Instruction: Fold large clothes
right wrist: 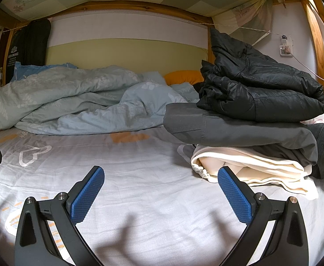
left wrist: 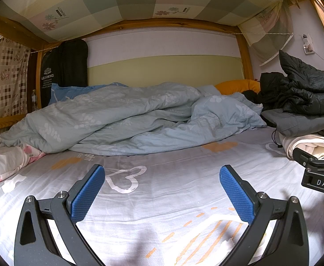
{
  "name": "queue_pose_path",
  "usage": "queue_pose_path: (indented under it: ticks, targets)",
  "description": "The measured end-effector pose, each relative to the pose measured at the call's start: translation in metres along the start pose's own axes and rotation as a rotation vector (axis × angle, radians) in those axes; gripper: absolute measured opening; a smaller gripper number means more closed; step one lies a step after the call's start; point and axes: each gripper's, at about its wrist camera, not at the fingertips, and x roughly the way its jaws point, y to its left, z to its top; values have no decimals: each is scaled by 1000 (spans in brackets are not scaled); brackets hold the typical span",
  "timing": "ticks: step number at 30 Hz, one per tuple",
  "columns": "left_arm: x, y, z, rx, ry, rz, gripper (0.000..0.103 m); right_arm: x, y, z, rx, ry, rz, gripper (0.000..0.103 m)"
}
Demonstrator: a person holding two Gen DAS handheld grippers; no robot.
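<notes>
A stack of folded clothes lies at the right of the bed: a black puffer jacket (right wrist: pixel 257 84) on top, a grey garment (right wrist: pixel 235 128) under it, a cream garment (right wrist: pixel 250 166) at the bottom. The stack also shows in the left wrist view (left wrist: pixel 303 102). My left gripper (left wrist: pixel 162 190) is open and empty above the bare bed sheet (left wrist: pixel 166 190). My right gripper (right wrist: pixel 160 190) is open and empty above the sheet, its right finger just in front of the cream garment. The right gripper's body shows at the right edge of the left wrist view (left wrist: pixel 317 166).
A rumpled light-blue duvet (left wrist: pixel 126 117) lies across the far half of the bed, with an orange pillow (left wrist: pixel 237 86) behind it. A wooden bunk frame (left wrist: pixel 243 53) and the upper bunk's checked underside hang overhead. A black bag (left wrist: pixel 62 68) leans at the far left.
</notes>
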Motion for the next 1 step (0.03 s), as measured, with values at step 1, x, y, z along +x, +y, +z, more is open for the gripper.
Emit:
queue_pose_path:
  ticks: [1]
  targets:
    - [0, 0, 0, 0, 1, 0, 103, 0, 0, 0, 0, 0, 0, 103]
